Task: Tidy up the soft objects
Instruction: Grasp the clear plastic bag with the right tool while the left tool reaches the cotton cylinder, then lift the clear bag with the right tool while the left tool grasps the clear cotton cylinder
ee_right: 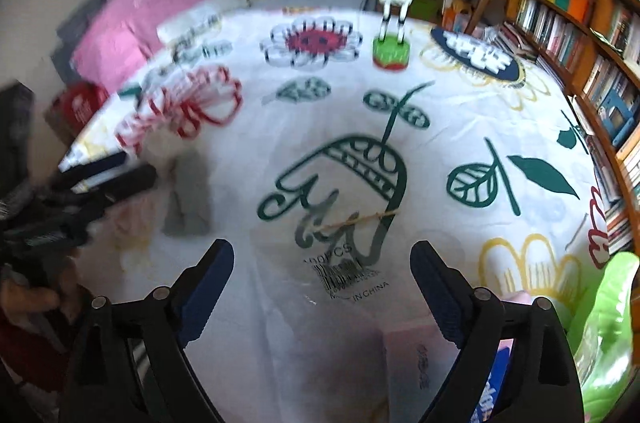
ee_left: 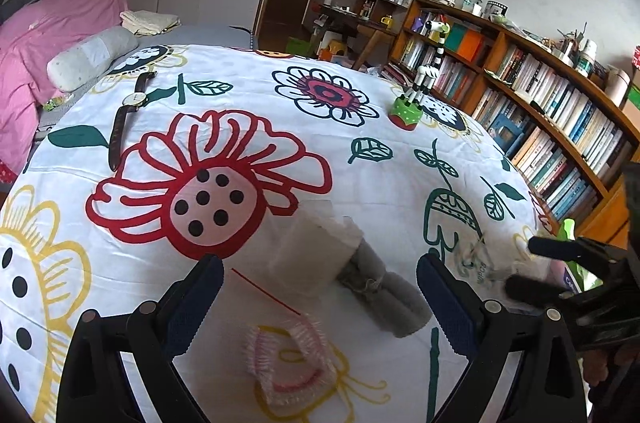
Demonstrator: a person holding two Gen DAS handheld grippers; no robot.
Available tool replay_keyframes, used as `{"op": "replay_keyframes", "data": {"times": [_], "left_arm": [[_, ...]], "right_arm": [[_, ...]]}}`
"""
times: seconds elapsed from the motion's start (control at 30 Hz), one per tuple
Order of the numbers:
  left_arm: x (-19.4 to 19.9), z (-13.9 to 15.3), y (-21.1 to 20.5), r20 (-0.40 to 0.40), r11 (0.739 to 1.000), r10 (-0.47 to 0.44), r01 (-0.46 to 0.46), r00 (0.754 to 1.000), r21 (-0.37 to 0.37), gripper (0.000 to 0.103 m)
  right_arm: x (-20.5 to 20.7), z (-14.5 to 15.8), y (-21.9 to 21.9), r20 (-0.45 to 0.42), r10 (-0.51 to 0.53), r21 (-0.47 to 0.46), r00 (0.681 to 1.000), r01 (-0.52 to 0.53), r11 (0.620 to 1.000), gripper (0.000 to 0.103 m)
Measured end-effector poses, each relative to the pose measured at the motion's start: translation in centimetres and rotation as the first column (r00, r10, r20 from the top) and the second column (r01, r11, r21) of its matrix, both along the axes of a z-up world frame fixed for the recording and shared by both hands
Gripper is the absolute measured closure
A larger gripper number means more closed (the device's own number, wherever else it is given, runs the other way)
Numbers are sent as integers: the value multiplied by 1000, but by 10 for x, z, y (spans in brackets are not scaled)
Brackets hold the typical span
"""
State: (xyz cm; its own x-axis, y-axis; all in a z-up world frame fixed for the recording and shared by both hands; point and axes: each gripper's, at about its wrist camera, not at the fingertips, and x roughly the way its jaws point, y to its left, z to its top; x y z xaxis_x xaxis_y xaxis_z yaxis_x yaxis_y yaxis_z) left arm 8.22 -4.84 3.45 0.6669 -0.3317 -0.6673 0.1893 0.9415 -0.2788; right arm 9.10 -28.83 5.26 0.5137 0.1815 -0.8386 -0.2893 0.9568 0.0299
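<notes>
On the flowered bedspread (ee_left: 120, 95), my left gripper (ee_left: 320, 303) is open and empty. Between and just beyond its fingers lie a pink ruffled elastic cap (ee_left: 290, 359), a grey rolled cloth tied with string (ee_left: 380, 287) and a white tissue pack (ee_left: 308, 251). My right gripper (ee_right: 322, 287) is open over a clear plastic bag (ee_right: 344, 263) with a barcode and a twine tie. The right gripper also shows in the left wrist view (ee_left: 532, 263), at the right edge. The grey cloth (ee_right: 188, 199) is blurred at left in the right wrist view.
A brown-strapped wristwatch (ee_left: 128, 111) lies far left on the bed. A zebra toy on a green base (ee_left: 416, 91) stands at the back. A long bookshelf (ee_left: 540, 95) runs along the right. A pink duvet (ee_left: 48, 35) and a pillow (ee_left: 88, 55) lie at the back left.
</notes>
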Motion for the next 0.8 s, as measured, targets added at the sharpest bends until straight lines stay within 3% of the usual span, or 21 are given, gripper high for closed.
{"op": "replay_keyframes", "data": {"times": [0.17, 0.4, 0.5, 0.57, 0.6, 0.67, 0.8], "left_arm": [[0, -1, 4, -1, 1000, 3, -3, 1000, -18, 4], [2, -2, 9, -1, 999, 9, -9, 1000, -41, 4], [4, -2, 11, -4, 999, 14, -14, 1000, -46, 4], [4, -3, 11, -7, 999, 16, -16, 1000, -48, 4], [4, -4, 11, -8, 999, 17, -18, 1000, -48, 4], [4, -4, 12, -10, 999, 19, -19, 1000, -49, 4], [4, -4, 12, -8, 999, 21, -21, 1000, -49, 4]], "right_arm": [[11, -22, 12, -82, 24, -99, 996, -32, 995, 12], [18, -30, 9, -115, 21, -89, 993, -31, 996, 15], [17, -30, 11, -105, 30, -83, 994, -39, 996, 31], [16, -28, 13, -93, 41, -75, 995, -48, 996, 53], [15, -27, 14, -91, 45, -69, 995, -51, 996, 58], [13, -25, 15, -83, 44, -63, 996, -50, 997, 79], [10, -24, 13, -80, 41, -16, 996, -43, 999, 88]]}}
